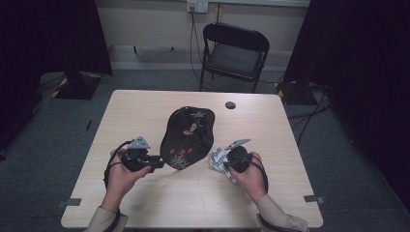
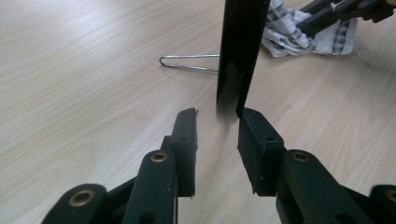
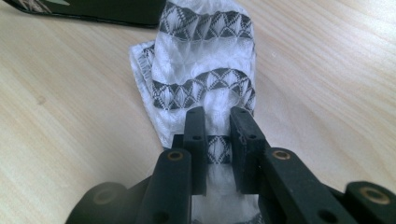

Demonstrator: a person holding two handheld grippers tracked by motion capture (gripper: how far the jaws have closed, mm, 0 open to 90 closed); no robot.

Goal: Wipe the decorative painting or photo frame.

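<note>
Right gripper [image 3: 217, 116] pinches patterned cloth [image 3: 205, 70] (seemingly bunched) beside black tray [image 1: 187, 137]

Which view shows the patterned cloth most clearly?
The right gripper view: the cloth lies close, with the right tongs closed on it. The high view shows it small; the left gripper view shows part behind the black tray.

Your left gripper [image 1: 157, 163] lay just left of the black lacquered tray [image 1: 187, 137], its tip at the tray's near edge. Your right gripper [image 1: 223, 162] sat just right of the tray, over the patterned cloth [image 1: 218, 159].
</note>
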